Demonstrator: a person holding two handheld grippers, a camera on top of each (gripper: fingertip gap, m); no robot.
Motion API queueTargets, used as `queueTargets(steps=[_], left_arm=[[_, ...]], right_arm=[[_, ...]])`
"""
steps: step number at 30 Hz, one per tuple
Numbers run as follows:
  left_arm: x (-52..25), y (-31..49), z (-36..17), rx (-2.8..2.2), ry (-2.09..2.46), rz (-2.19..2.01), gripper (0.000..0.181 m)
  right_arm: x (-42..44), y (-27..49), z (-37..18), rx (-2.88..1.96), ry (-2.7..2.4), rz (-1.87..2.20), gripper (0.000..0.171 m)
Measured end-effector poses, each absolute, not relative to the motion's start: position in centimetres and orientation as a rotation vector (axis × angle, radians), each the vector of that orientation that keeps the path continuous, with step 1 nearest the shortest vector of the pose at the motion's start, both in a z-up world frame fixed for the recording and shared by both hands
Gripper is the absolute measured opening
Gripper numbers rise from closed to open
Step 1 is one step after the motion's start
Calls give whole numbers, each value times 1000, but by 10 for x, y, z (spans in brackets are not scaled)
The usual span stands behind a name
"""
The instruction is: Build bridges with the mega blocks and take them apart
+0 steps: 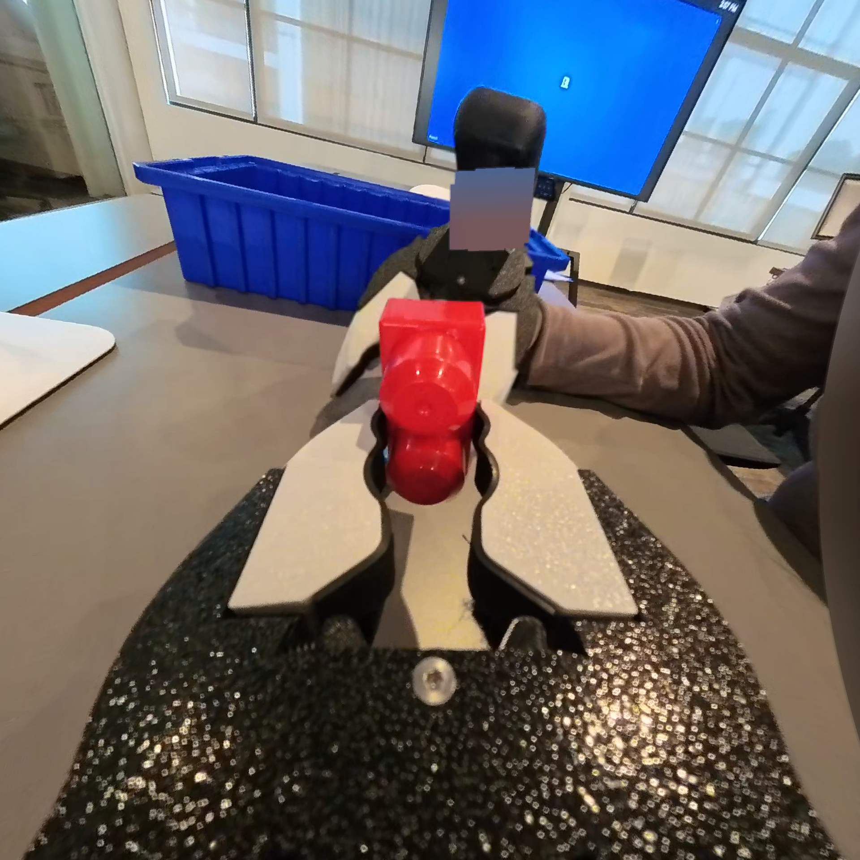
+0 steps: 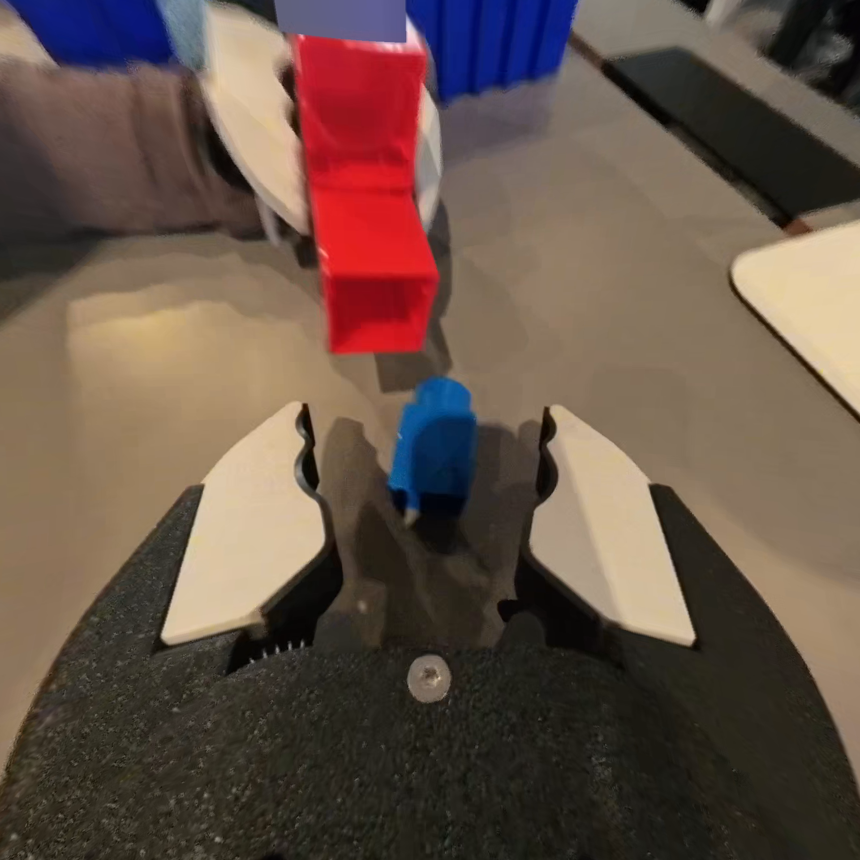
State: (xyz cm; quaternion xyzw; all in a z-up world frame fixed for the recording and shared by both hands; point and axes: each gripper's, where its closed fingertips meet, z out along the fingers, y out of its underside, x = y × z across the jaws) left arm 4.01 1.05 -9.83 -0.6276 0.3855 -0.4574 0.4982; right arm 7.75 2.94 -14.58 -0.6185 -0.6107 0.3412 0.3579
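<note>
My left gripper (image 1: 428,423) is shut on a long red mega block (image 1: 430,367) and holds it above the grey table, studs toward the camera. The same red block (image 2: 372,223) shows in the right wrist view, hollow end forward, held by the left gripper (image 2: 358,153) opposite. My right gripper (image 2: 426,419) is open and empty. A small blue block (image 2: 435,453) lies on its side on the table between its fingers, touching neither. The right gripper (image 1: 419,353) also shows behind the red block in the left wrist view.
A blue plastic bin (image 1: 279,232) stands at the back of the grey table (image 1: 139,465). A white board (image 1: 42,358) lies at the left edge and also shows in the right wrist view (image 2: 800,298). A person's sleeved arm (image 1: 651,363) reaches in from the right. A blue screen (image 1: 581,79) stands behind. The grippers' ends are close to 7 cm from one another.
</note>
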Motion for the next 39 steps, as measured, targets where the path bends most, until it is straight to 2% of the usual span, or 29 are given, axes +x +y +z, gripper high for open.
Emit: queueTargets(steps=[1,6,8,13,18,22,29,34,39], left_arm=[[40,11,-99,-1522,937,-1100,35],[50,4,-103,-1531,999,-1111,35],[55,-1,-103,-1525,1025,-1130,35],[66,-17,-96,-1499,1090,-1240,35],[77,-32,-85,-1439,1110,-1373,35],[72,-29,-58,-1367,1020,-1372,35],[138,-20,-44,-1396,1190,-1102,35],[188,-8,-40,-1393,1234,-1100,35],[230,-4,-42,-1383,1293,-1126,35]], right_arm=[[74,20,-134,-1539,-1563,983,89],[59,0,-111,-1422,-1520,1125,56],[57,-3,-109,-1426,-1510,1158,36],[70,-16,-97,-1369,-1559,1347,36],[91,-27,-77,-1328,-1604,1337,36],[133,-12,-32,-1334,-1410,1037,36],[249,8,-15,-1581,-1045,429,36],[345,27,-24,-1819,-829,51,36],[390,39,-53,-2028,-780,-105,36]])
